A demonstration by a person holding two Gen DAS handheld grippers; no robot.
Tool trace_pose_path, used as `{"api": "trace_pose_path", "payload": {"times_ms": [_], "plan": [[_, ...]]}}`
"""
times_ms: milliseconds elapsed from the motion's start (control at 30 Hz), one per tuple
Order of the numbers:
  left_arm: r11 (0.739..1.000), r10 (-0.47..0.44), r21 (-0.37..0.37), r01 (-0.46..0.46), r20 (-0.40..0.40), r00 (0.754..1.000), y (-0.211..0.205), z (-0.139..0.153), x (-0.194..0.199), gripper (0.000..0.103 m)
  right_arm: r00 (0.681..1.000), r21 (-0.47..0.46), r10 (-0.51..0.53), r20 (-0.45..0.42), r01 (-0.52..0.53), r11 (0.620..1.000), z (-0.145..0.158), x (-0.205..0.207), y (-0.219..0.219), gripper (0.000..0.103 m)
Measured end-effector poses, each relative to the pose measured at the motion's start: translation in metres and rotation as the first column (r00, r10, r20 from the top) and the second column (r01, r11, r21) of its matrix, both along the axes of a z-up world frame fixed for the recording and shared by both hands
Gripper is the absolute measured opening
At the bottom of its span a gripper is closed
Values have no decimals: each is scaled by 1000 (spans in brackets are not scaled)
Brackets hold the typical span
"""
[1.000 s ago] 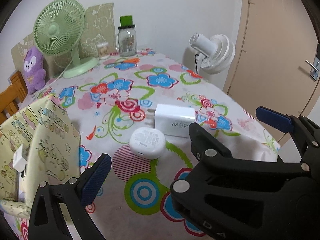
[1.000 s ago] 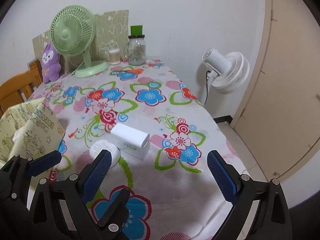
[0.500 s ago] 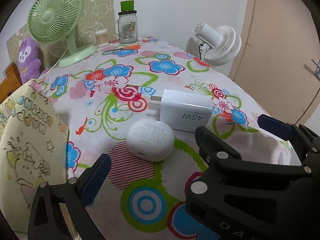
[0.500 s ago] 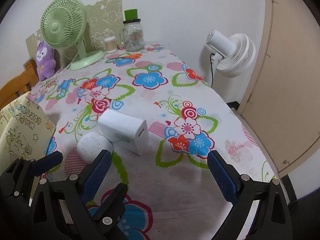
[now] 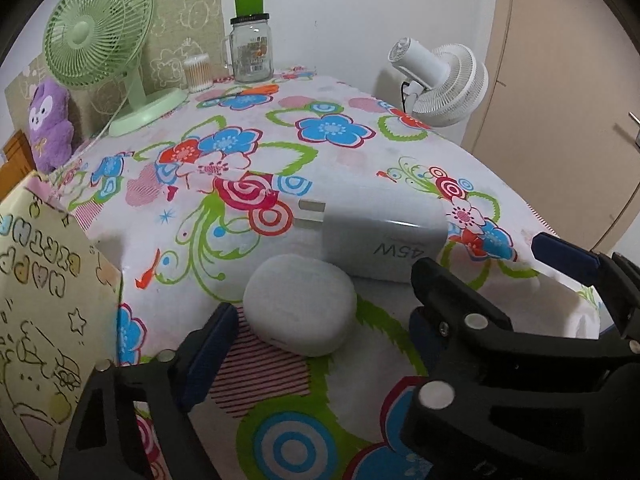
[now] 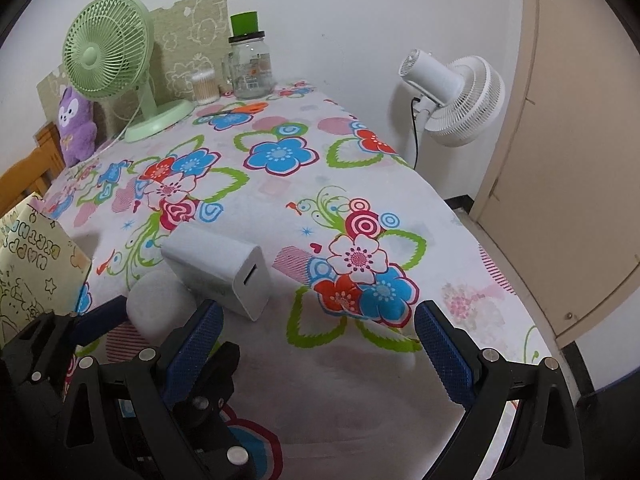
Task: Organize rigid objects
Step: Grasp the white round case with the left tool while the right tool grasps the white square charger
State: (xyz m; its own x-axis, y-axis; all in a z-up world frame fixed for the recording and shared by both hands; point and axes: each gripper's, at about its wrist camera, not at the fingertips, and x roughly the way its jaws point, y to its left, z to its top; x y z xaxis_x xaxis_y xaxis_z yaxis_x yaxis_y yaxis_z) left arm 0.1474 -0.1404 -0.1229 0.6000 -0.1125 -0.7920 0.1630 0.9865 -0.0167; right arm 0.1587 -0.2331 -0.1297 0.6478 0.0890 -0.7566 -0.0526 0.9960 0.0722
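**A:** What lay under you, biggest first?

**B:** You hung over the bench (image 5: 360, 160), covered by a soft cloth printed with bright flowers. At its left edge stood a stiff cream paper bag (image 5: 40, 300). It had cartoon drawings on it and letters of which "HAPPY" could be made out. Mid-bench lay a white charger (image 5: 380, 232), a smooth, glossy block with two metal prongs and "45W" printed on one face. Touching its near side sat the white case (image 5: 300, 308), matte and rounded like a pebble.

**A:** And your jaws?

**B:** On your left gripper (image 5: 320, 320) the jaws were closing, with the case between the ribbed blue pads. The left pad was just beside it, and no pad visibly pressed on it. On your right gripper (image 6: 316, 340) the jaws were spread wide over bare cloth, next to the charger.

**A:** Changed from a second before?

**B:** You had lowered both grippers, so the charger and case loomed larger. The left jaws had been fully spread then.
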Motion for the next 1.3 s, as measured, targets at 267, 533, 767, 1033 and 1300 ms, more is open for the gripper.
{"api": "trace_pose_path", "payload": {"times_ms": [267,533,767,1033,1300], "plan": [[1000,10,-17,-9,11,1000,11,4,-1,57,1000,9,29,9,-29,1000,3,4,14,98],[997,74,0,-74,21,997,29,5,-2,57,997,-17,71,14,-71,997,4,9,37,98],[994,106,12,-107,31,994,32,4,2,57,997,-11,79,10,-79,997,0,21,46,98],[992,123,7,-123,23,992,34,2,10,58,996,14,92,9,-93,996,-4,30,48,98],[992,129,7,-129,17,992,33,2,13,58,993,74,114,-36,-111,991,-9,39,48,66]]}}
